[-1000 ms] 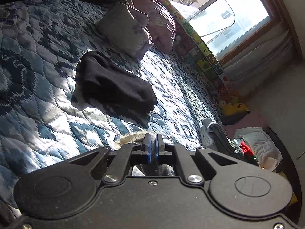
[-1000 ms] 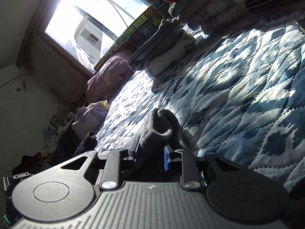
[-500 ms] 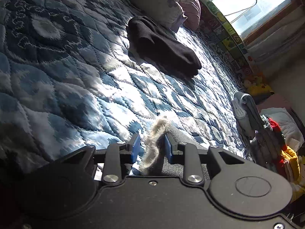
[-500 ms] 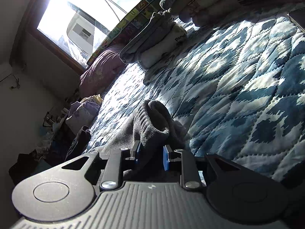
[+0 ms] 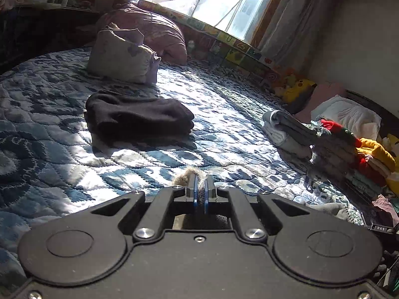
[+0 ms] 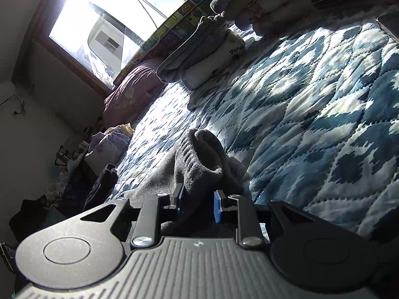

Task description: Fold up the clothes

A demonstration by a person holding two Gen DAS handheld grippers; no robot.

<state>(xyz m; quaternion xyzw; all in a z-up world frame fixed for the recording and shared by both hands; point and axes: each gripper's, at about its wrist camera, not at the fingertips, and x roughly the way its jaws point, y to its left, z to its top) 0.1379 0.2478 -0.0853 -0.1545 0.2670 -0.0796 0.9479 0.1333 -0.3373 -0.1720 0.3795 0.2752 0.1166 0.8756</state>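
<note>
Left wrist view: the left gripper [image 5: 200,188] has its jaws pinched together on a thin edge of the grey garment [image 5: 185,175]. Only a fuzzy tuft shows above the fingertips; the rest of the cloth is hidden under the gripper body, apart from a dim patch seen through the gap behind the fingers. The tuft sits just above the blue quilt [image 5: 62,164]. One folded black garment [image 5: 139,118] lies on the quilt, well apart from the gripper. Two pillows rest near the window: a pale pillow [image 5: 122,58] in front of a mauve pillow [image 5: 152,28]. At right a stack of folded clothes [image 5: 289,132] runs toward the frame edge, where its far end is cut off. A small label at lower right reads "DAS" [image 5: 380,228]; what it belongs to cannot be made out. The letter "U" [image 5: 229,39] shows on the patterned mat below the window.

Right wrist view: the right gripper [image 6: 198,199] has its jaws partly apart, with a thick bunched fold of the grey garment [image 6: 197,159] between them. Whether both pads press the cloth cannot be told, since the lower part of the fold is in deep shadow. The garment trails left across the quilt [image 6: 324,114]. A white folded item under grey ones bears the word "panda" [image 6: 237,48]. The room's left side is too dark to read.
</note>
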